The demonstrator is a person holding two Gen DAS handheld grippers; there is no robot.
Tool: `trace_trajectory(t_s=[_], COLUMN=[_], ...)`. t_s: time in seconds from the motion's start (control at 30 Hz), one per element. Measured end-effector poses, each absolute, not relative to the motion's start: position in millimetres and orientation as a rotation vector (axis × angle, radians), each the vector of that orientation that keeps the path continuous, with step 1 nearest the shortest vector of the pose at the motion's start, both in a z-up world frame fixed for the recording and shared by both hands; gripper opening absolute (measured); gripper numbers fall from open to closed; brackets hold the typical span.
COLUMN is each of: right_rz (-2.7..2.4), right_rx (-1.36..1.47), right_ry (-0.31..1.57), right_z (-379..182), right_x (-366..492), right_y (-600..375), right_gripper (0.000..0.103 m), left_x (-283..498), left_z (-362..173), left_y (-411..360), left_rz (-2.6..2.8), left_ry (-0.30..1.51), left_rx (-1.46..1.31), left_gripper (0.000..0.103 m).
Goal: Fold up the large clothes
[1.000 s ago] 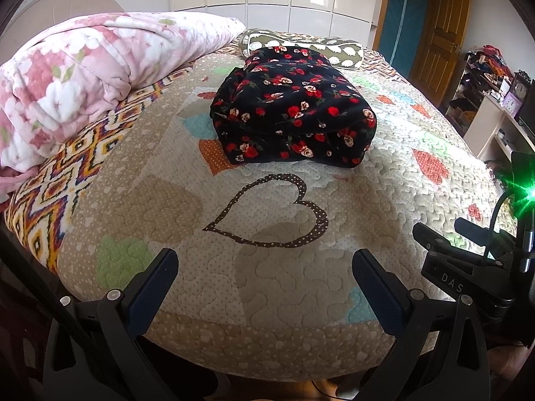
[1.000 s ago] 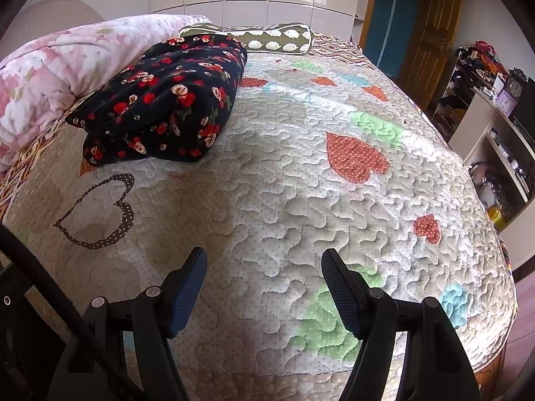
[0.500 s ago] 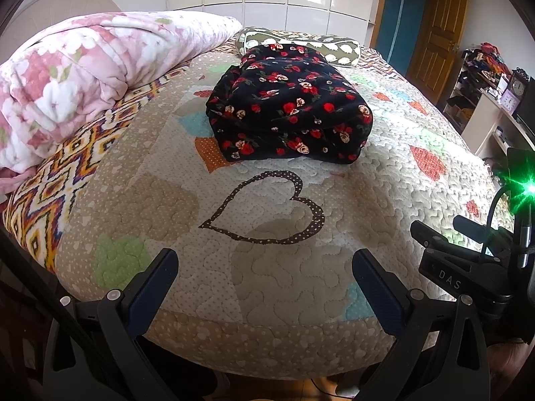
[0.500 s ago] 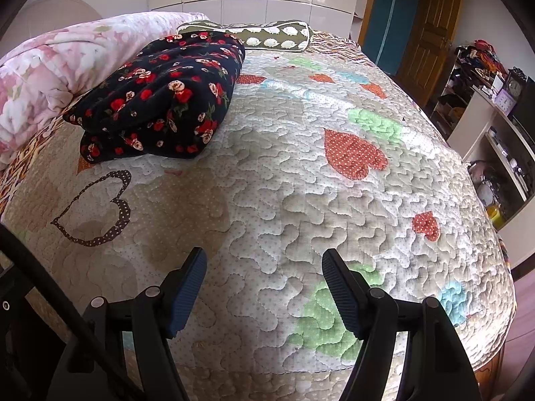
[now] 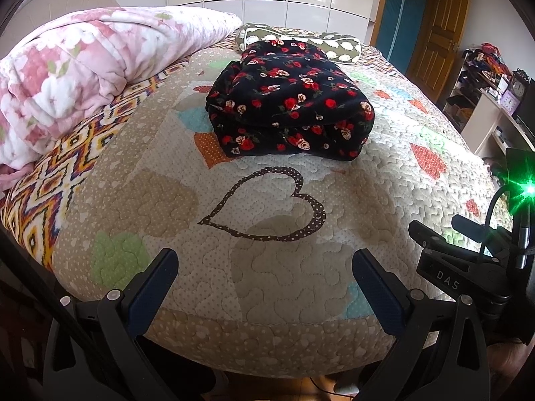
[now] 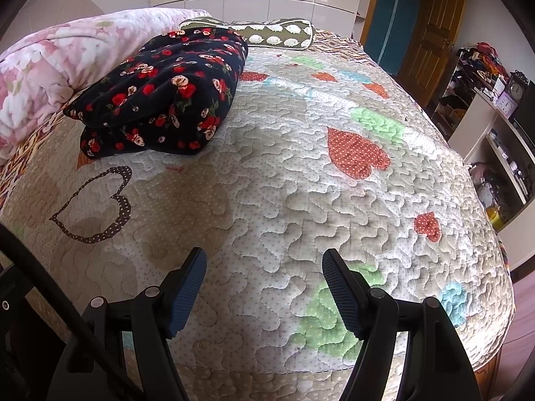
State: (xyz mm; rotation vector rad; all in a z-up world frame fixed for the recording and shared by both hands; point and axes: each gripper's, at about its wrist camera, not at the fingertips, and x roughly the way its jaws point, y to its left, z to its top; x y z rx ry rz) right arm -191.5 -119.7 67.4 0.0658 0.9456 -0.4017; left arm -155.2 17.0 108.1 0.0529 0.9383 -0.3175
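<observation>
A black garment with red and white flowers (image 5: 287, 100) lies folded in a thick square stack on the quilted bed (image 5: 267, 287), past a brown heart outline. It also shows in the right wrist view (image 6: 164, 97), at the upper left. My left gripper (image 5: 264, 287) is open and empty, low over the bed's near edge, well short of the garment. My right gripper (image 6: 264, 287) is open and empty over the quilt, to the right of the garment. Its black body shows in the left wrist view (image 5: 468, 267).
A rolled pink floral duvet (image 5: 83, 73) lies along the left side of the bed. A green patterned pillow (image 5: 334, 46) sits behind the garment. A wooden door (image 5: 438, 33) and cluttered shelves (image 5: 485, 83) stand at the right.
Both grippers have drawn back slightly and lowered toward the bed's near edge. The folded garment has not moved. Both grippers stay open.
</observation>
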Motion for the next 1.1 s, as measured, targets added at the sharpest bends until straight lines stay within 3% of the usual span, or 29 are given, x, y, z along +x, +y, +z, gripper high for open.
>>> trace_trajectory(t_s=[1.1], right_rz=[-0.393], right_rx=[0.066], right_ry=[0.961], right_z=[59.6], right_x=[-191.7], right_y=[-120.8], right_gripper=[0.076], left_x=[-156.4], left_z=[95.1], left_y=[20.4], left_rz=[-0.333], left_ry=[0.97], left_rx=[0.06], left_gripper=[0.103])
